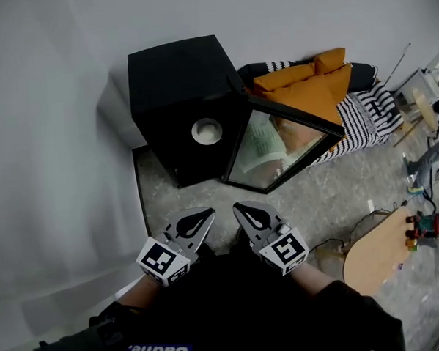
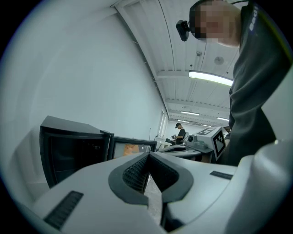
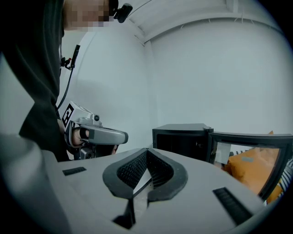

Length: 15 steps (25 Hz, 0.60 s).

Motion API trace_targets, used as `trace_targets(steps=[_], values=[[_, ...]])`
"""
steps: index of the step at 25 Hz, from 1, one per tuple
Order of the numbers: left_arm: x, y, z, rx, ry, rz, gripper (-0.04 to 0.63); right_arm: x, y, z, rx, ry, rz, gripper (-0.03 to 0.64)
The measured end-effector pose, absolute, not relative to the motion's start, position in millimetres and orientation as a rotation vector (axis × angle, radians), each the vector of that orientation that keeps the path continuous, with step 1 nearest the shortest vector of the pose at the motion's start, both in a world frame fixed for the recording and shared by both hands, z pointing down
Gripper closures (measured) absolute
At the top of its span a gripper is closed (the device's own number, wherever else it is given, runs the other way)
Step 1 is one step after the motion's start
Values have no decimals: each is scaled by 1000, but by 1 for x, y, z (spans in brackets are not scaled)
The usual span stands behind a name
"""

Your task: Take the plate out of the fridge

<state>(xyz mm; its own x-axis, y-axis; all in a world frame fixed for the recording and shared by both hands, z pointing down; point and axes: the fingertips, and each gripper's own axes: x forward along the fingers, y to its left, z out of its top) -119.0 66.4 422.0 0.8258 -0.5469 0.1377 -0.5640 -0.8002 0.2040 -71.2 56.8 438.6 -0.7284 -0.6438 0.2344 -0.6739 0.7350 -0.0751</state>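
Observation:
A black mini fridge [image 1: 179, 100] stands on the floor against the wall, its glass door [image 1: 280, 149] swung open to the right. Inside it a round white plate [image 1: 207, 131] lies on a shelf. Both grippers hover side by side in front of the fridge, well short of it. My left gripper [image 1: 204, 214] is shut with nothing in it, and so is my right gripper [image 1: 241, 209]. The left gripper view has its closed jaws [image 2: 147, 155] aimed at the fridge [image 2: 73, 151]. The right gripper view looks over its shut tips [image 3: 147, 151] to the fridge [image 3: 183, 137] and door [image 3: 256, 146].
Orange cushions [image 1: 306, 86] and a striped blanket [image 1: 363, 119] lie behind the open door. A rounded wooden tabletop [image 1: 377, 251] with small items sits at the right. A white wall [image 1: 49, 143] runs along the left. A person [image 2: 181, 132] stands far off.

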Motion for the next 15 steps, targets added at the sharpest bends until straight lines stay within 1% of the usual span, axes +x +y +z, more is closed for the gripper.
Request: trace_targets(steps=[8, 15], values=[[-104, 39, 427, 2742, -901, 142, 588, -59, 28, 443, 997, -2781, 240, 609], [-67, 6, 432, 2676, -982, 169, 588, -21, -3, 449, 902, -2815, 251, 609]])
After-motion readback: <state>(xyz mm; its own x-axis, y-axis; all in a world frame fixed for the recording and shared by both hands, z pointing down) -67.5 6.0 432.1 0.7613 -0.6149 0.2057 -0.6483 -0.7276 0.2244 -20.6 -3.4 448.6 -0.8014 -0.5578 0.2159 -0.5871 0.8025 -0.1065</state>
